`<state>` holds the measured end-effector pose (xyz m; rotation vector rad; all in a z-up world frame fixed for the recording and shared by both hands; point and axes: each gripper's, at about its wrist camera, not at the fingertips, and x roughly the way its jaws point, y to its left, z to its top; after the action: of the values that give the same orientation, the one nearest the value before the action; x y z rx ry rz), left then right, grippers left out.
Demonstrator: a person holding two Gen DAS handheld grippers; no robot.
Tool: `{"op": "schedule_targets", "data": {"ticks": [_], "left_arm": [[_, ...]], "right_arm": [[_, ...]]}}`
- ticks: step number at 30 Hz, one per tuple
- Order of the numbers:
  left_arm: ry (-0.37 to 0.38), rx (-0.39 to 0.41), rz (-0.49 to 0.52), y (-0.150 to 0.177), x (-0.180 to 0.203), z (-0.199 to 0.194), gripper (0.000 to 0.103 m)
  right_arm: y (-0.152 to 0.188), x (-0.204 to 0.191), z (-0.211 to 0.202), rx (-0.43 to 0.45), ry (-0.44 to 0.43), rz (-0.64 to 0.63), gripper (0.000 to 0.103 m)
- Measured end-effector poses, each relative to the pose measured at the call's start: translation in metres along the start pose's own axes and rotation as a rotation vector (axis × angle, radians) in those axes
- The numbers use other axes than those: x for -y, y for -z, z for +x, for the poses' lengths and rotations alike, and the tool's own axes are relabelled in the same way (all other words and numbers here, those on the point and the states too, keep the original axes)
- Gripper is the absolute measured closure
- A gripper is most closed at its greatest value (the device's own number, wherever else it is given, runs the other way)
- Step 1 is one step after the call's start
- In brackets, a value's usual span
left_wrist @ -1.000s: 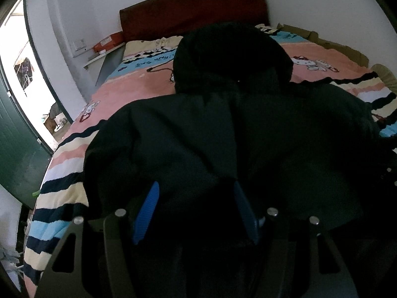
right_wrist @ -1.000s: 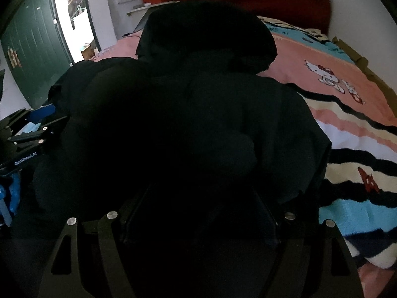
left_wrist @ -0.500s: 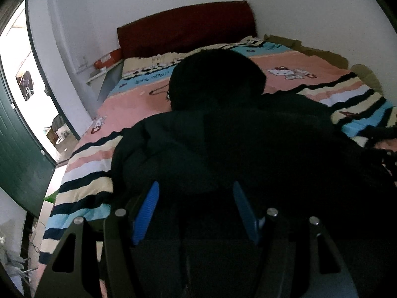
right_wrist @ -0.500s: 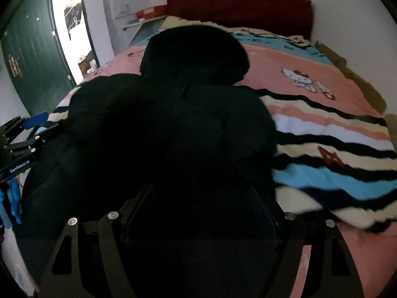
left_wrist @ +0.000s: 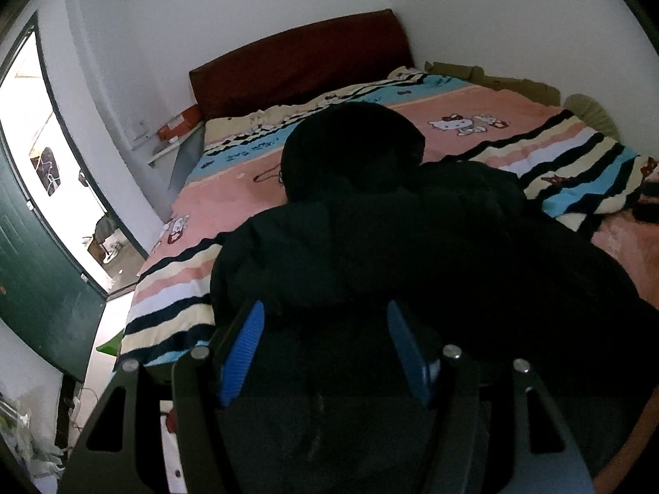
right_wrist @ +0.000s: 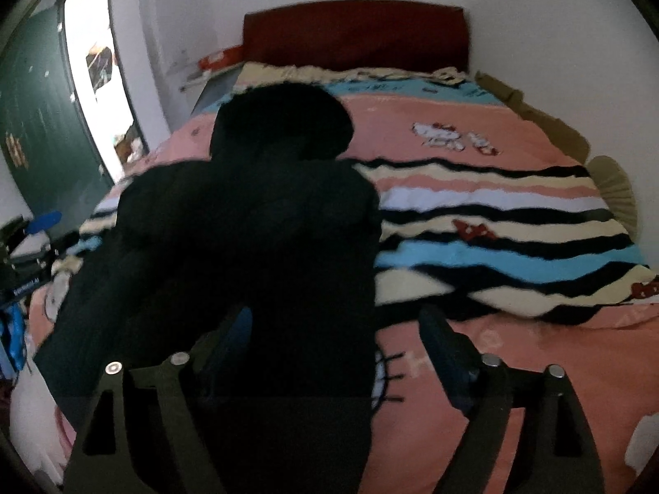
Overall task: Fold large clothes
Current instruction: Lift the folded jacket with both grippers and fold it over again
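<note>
- The black hooded jacket (left_wrist: 412,247) is lying spread on the bed, over the pink and striped blanket (left_wrist: 556,156), with its round hood (left_wrist: 354,144) pointing toward the dark red headboard (left_wrist: 300,66).
- The left gripper (left_wrist: 325,341) is hanging over the jacket's near hem; dark cloth is filling the whole gap between its two blue pads (left_wrist: 243,354).
- The fabric is so dark that I cannot tell whether those pads are pinching it or merely standing on either side of it.
- The right gripper (right_wrist: 337,341) is standing with its jaws wide apart, and they have just been opening further.
- The jacket's right edge is lying between those jaws: the left finger (right_wrist: 234,329) is sitting against the black cloth, while the right finger (right_wrist: 440,337) is standing clear over bare pink blanket, so nothing is being gripped here.
- The left wrist view is showing the jacket reaching across to the right, almost to the frame's edge, and a bright open doorway (left_wrist: 53,173) beside a green door (left_wrist: 37,288).
- The right wrist view is showing the jacket's straight right side, the wide stretch of blanket beyond it, and the left gripper's blue-tipped finger (right_wrist: 43,220) at the far left, by the jacket's other side.
- This right view is blurred.
</note>
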<state>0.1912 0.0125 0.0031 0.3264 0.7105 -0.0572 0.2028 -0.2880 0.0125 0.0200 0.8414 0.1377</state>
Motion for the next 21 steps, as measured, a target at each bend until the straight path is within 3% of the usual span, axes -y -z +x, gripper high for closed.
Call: {"op": "schedule_targets", "data": {"ticks": [3, 8, 12, 21], "left_arm": [[0.023, -0.019, -0.018, -0.012, -0.014, 0.013, 0.035], [0.141, -0.058, -0.139, -0.050, -0.064, 0.054, 0.034], [0.190, -0.062, -0.199, -0.087, -0.096, 0.090, 0.034], [0.205, -0.055, -0.274, -0.168, -0.127, 0.188, 0.034]], "right_arm": [[-0.019, 0.007, -0.002, 0.028, -0.004, 0.021, 0.015], [-0.067, 0.014, 0.012, 0.060, 0.004, 0.004, 0.013], [-0.120, 0.017, 0.044, 0.074, -0.016, 0.003, 0.013], [-0.222, 0.018, 0.129, 0.105, -0.027, -0.006, 0.013]]}}
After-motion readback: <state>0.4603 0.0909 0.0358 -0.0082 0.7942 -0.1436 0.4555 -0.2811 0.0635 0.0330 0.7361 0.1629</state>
